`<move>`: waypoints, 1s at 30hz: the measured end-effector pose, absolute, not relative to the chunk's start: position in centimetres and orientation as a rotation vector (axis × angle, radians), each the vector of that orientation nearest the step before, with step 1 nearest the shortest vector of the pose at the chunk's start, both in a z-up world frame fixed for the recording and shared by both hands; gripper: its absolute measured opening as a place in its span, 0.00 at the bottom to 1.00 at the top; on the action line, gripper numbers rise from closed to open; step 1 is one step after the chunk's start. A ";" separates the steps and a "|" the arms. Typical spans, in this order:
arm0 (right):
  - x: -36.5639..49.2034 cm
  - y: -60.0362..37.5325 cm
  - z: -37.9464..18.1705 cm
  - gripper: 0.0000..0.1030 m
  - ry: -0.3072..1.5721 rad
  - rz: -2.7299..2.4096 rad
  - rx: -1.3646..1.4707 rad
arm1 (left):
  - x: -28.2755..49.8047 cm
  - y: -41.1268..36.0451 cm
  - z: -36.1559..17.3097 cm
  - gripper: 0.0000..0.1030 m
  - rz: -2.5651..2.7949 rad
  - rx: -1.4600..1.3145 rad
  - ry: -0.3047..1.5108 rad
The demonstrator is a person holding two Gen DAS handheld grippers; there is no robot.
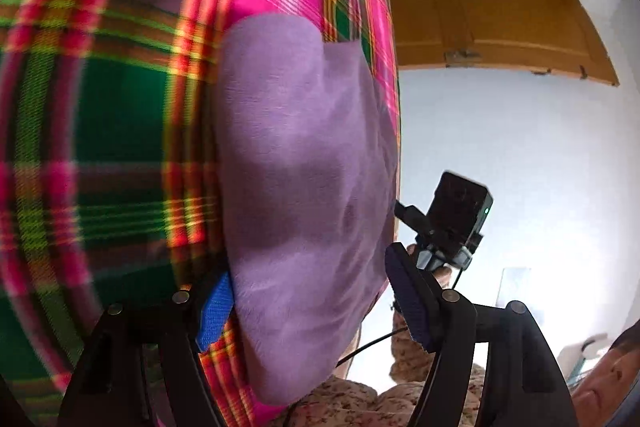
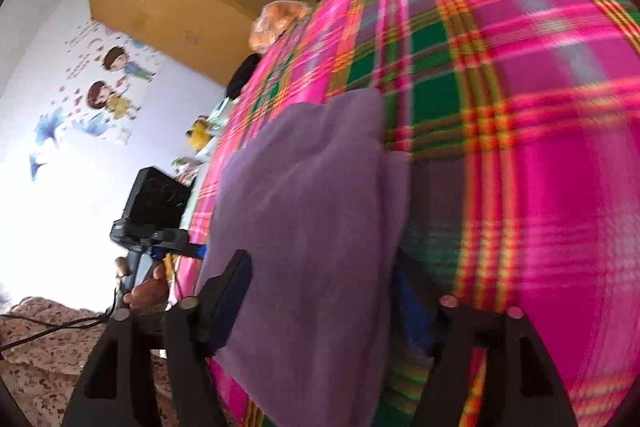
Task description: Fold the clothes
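Observation:
A purple folded cloth lies on a pink and green plaid sheet. My left gripper is open wide around the cloth's near end. Its blue left pad is at the cloth's edge, and its right pad stands just off the other edge. In the right wrist view the same purple cloth sits between the fingers of my right gripper, which is also open. The left finger is beside the fabric, and the cloth hides the right pad. A hand holds the left gripper's handle.
The plaid sheet is blurred by motion. A brown wooden cabinet hangs on the white wall. A cardboard box, wall stickers and an orange bag lie beyond the bed. A speckled brown fabric is below the grippers.

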State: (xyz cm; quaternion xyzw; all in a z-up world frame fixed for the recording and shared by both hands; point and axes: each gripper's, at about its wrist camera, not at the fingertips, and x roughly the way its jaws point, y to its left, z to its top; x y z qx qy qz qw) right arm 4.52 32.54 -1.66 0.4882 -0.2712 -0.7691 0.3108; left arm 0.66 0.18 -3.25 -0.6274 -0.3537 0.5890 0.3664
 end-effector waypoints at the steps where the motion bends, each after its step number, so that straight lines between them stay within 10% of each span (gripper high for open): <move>1: 4.4 32.3 -1.6 0.71 -0.706 -2.028 1.290 | 0.7 0.3 -3.2 0.71 1.508 -1.616 -0.909; 12: 4.7 33.1 -2.1 0.36 -0.727 -2.105 1.329 | 1.1 -0.5 -3.9 0.55 1.494 -1.657 -0.996; 16: 4.8 32.5 -1.8 0.34 -0.681 -2.144 1.333 | 1.7 -1.5 -4.8 0.36 1.495 -1.658 -1.047; 30: 5.4 31.5 -1.8 0.31 -0.660 -2.234 1.306 | 1.7 -0.9 -4.4 0.33 1.546 -1.620 -1.039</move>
